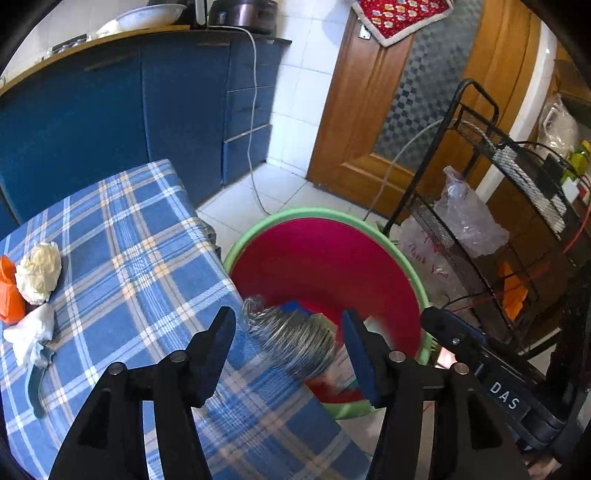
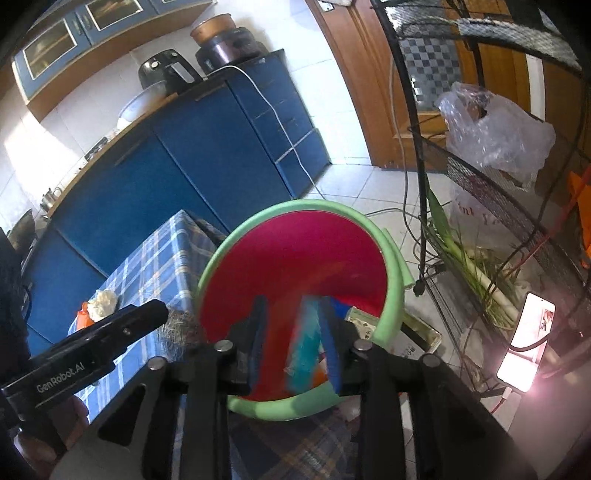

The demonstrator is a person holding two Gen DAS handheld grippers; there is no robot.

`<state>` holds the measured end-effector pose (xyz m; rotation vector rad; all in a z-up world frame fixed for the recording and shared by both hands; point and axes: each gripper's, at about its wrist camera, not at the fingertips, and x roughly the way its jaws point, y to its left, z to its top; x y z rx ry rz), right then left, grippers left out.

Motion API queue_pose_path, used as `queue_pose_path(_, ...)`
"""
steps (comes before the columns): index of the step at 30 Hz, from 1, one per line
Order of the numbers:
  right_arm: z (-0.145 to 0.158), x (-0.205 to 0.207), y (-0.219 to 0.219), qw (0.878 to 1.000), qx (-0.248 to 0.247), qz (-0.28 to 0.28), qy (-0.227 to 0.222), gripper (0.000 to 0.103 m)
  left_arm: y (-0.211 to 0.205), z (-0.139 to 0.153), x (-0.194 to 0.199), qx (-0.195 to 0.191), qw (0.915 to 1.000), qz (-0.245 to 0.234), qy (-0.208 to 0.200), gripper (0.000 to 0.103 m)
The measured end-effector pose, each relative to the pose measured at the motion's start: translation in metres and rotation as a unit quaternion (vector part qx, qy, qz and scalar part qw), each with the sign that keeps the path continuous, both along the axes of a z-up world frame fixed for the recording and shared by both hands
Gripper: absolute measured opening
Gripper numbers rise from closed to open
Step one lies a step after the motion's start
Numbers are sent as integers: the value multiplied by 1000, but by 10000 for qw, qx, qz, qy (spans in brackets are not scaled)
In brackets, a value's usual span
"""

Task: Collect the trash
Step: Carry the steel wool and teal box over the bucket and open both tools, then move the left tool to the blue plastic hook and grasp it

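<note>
The left gripper (image 1: pixel 288 345) stands open over the red bin (image 1: pixel 421 284), a silver wad (image 1: pixel 295 339) loose between its fingers. The right gripper (image 2: pixel 291 339), also above the bin, is open beside a blurred teal wrapper (image 2: pixel 304 350). Packets lie inside the bin.

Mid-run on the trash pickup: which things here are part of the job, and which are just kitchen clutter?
Job:
- red bin
- silver wad, blurred, between the open left gripper's jaws
- teal wrapper in the right gripper
- cream wad, orange scrap, white tissue on the table

Clutter:
- wire rack
- blue cabinets
- cooker
</note>
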<state>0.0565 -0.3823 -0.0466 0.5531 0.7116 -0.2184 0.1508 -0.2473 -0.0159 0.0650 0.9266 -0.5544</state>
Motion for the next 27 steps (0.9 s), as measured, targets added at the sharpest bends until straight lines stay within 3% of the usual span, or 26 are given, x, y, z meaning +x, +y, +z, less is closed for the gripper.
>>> queue_pose_path(10, -8, 4, -7, 9997, 126, 183, 42, 41, 18, -1, 5, 126, 9989, 446, -42, 62)
queue_pose_path(27, 4, 6, 25, 9988, 49, 482, -47, 45, 124, 16, -2, 532, 9876, 1440, -343, 62)
